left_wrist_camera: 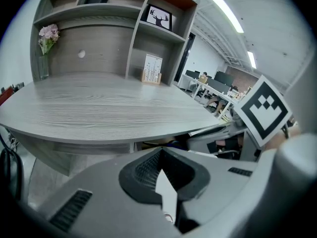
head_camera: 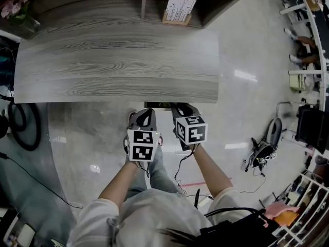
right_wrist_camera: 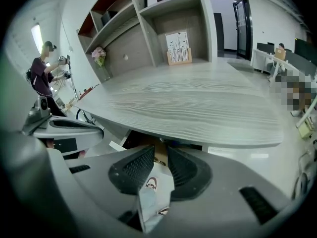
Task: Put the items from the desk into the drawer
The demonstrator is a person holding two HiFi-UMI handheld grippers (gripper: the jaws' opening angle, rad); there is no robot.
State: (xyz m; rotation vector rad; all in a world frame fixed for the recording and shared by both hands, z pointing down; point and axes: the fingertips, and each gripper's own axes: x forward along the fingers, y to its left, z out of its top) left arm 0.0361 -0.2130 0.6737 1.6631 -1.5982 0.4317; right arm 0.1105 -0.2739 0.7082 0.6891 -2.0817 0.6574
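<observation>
The grey wood-grain desk [head_camera: 118,60] shows a bare top. Both grippers are held side by side just below its front edge, pointing at a dark opening [head_camera: 163,105] under the desk. My left gripper [head_camera: 143,115] is shut on a thin white packet [left_wrist_camera: 166,191] whose corner sticks up between the ribbed pads [left_wrist_camera: 146,168]. My right gripper [head_camera: 181,108] is shut on a white packet [right_wrist_camera: 154,192] with small round printed marks. In the right gripper view, a brownish inside [right_wrist_camera: 159,151] shows under the desk edge. Whether the two packets are one item cannot be told.
At the back of the desk, shelves hold a calendar card stand [head_camera: 179,9], a vase of pink flowers [head_camera: 15,6] and a deer picture [left_wrist_camera: 159,18]. Black cables [head_camera: 23,125] lie on the floor at left. A person [right_wrist_camera: 44,66] stands far left.
</observation>
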